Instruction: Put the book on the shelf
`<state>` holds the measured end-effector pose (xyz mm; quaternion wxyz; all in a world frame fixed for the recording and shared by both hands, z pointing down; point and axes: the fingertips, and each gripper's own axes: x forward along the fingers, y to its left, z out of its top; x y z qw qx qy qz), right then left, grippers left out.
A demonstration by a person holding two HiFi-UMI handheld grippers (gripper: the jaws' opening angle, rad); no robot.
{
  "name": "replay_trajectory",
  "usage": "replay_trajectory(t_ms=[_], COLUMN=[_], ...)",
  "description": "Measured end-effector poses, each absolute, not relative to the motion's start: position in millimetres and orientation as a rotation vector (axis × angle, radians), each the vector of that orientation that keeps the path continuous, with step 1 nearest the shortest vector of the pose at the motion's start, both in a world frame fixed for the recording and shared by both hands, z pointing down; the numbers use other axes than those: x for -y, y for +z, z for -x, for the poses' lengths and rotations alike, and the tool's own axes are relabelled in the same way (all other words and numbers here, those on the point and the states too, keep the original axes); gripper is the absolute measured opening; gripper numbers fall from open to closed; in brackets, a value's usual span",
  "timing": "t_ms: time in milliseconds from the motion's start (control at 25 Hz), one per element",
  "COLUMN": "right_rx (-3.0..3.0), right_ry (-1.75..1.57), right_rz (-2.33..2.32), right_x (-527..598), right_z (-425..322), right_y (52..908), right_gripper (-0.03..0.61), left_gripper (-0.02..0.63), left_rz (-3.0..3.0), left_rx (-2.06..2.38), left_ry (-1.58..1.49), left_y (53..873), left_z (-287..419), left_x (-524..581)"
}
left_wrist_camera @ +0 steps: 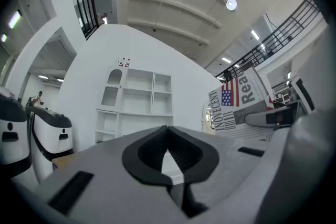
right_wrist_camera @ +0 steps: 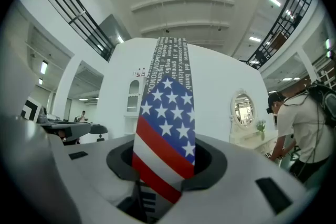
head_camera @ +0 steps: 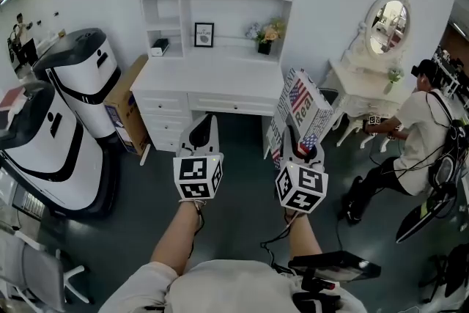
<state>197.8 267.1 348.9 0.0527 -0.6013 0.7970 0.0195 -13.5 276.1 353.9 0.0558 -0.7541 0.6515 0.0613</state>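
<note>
White right tool (head_camera: 294,137) near level, clamped on book (head_camera: 302,100) | left tool (head_camera: 202,130) beside it, level, closed, empty

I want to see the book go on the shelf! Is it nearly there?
Done: the book is picked up, clamped by the right gripper and held up in the air. The left gripper is empty, jaws together. Left to do: carry it over the white desk to the shelf and set it there. So, about halfway.
</note>
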Motion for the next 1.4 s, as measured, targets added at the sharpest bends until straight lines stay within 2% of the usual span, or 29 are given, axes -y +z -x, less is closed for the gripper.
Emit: replay_trajectory(t_ms=[760,1400], right_rx=[-2.4,-2.404], right_ry=[0.037,0.032], right_rz=[1.876,1.897], right_x=[-253.0,-113.1], right_z=[-159.9,-156.5], right_y=[363.9,365.9], right_gripper=[0.175,0.175], left_gripper=[0.008,0.008], left_rz=[2.268,2.252], left_rx=[-1.982,-2.01], left_ry=[0.159,0.144], left_y=[368.9,377.0], left_z=[64.5,80.2], left_x=[-275.4,-144.4])
